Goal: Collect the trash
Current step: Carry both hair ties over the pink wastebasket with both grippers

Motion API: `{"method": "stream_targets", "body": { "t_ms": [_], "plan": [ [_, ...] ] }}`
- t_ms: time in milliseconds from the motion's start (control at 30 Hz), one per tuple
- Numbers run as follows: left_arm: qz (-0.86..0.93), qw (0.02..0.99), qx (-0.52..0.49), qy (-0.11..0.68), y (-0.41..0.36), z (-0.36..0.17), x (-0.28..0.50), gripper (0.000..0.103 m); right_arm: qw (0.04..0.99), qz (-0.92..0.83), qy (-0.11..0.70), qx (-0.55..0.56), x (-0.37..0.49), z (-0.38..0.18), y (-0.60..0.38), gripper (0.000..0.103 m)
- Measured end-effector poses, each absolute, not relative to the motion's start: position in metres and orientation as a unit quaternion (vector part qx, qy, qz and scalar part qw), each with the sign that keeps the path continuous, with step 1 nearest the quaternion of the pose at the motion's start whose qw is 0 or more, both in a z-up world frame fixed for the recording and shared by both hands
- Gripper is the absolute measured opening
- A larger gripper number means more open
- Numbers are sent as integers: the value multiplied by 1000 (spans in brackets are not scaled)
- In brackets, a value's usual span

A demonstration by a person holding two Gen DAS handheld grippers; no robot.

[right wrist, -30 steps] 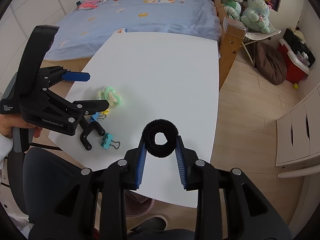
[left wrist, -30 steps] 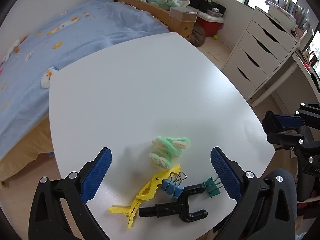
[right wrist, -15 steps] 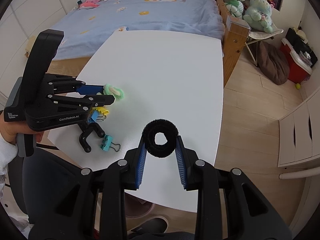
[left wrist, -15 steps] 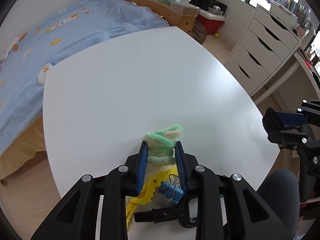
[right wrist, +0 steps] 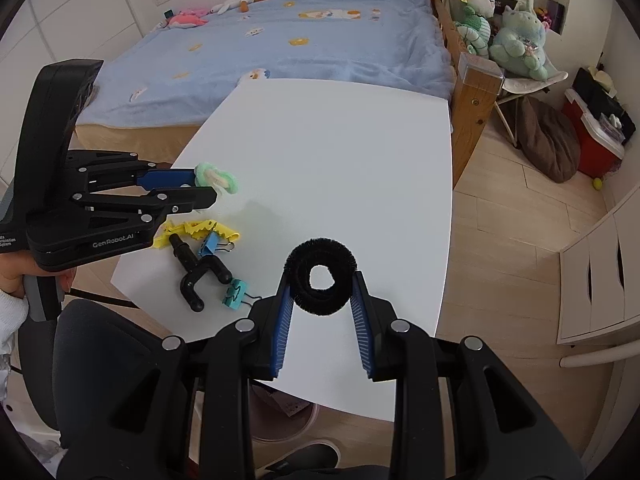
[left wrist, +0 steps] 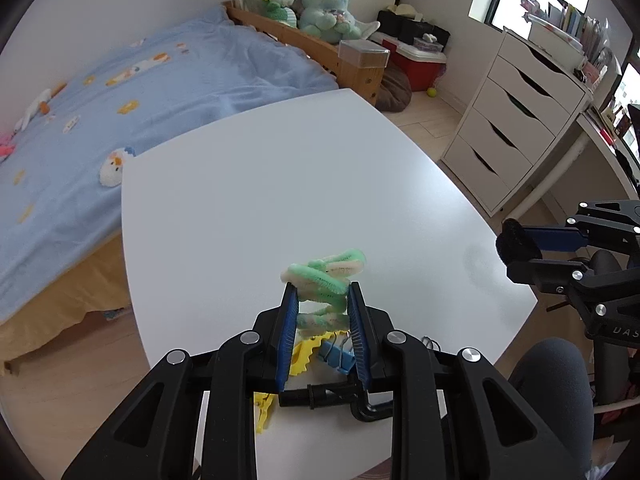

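My left gripper (left wrist: 322,308) is shut on a green fuzzy pipe-cleaner coil (left wrist: 325,276) and holds it lifted above the white table (left wrist: 260,200); it also shows in the right wrist view (right wrist: 216,178). My right gripper (right wrist: 322,296) is shut on a black fuzzy pipe-cleaner ring (right wrist: 320,276), held over the table's near edge. On the table below lie a yellow clip (right wrist: 200,232), a blue binder clip (right wrist: 212,245), a black Y-shaped plastic piece (right wrist: 196,276) and a teal binder clip (right wrist: 236,294).
A bed with a blue cover (right wrist: 300,40) stands beyond the table. A white drawer unit (left wrist: 520,120) is at the right. A pinkish bin (right wrist: 280,420) shows under the table's near edge. A dark chair seat (right wrist: 100,360) is at the lower left.
My left gripper closed on the green coil and lifted it off the table. The right gripper kept holding the black ring almost still.
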State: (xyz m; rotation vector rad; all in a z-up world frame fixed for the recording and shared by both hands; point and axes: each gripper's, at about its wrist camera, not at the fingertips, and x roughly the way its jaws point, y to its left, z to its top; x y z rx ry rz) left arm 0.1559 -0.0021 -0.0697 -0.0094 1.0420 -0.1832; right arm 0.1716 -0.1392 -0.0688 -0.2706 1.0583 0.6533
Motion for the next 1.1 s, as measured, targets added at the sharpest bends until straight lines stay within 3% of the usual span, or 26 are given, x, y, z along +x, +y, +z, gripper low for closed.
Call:
{"method": "stream_targets", "body": {
  "t_ms": [600,1100],
  "plan": [
    [-88,902,4,422,-11,-14,51,25,826,332,438,-125,106,-24,-154,29],
    [-90,908,-5,409,-22,-20,-20,25,819,369,420,-129,24,-19,-165,29]
  ]
}}
